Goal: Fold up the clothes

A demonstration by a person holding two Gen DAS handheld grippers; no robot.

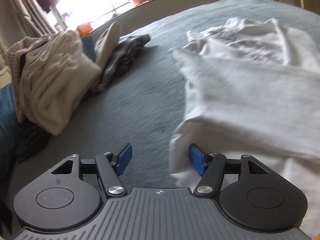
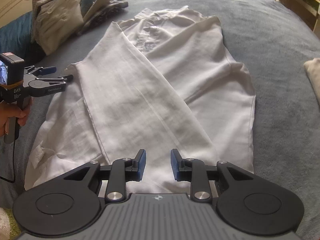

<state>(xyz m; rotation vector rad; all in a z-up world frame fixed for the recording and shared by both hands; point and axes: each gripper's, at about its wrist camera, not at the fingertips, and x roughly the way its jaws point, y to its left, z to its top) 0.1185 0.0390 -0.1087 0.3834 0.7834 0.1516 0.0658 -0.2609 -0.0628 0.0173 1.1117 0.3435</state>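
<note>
Garment: white thin cotton shirt (image 2: pixel 160 84) spread mid-bed, left side folded across.
Bed: grey fuzzy blanket (image 2: pixel 280 50).
Left tongs (image 1: pixel 160 159): released, at shirt's left edge.
Right tongs (image 2: pixel 158 165): released, above near hem.

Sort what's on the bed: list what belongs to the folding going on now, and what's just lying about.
In use: white shirt, left gripper, right gripper.
Lying about: cream garment pile, dark patterned cloth, teal cloth, pale item at right edge.
</note>
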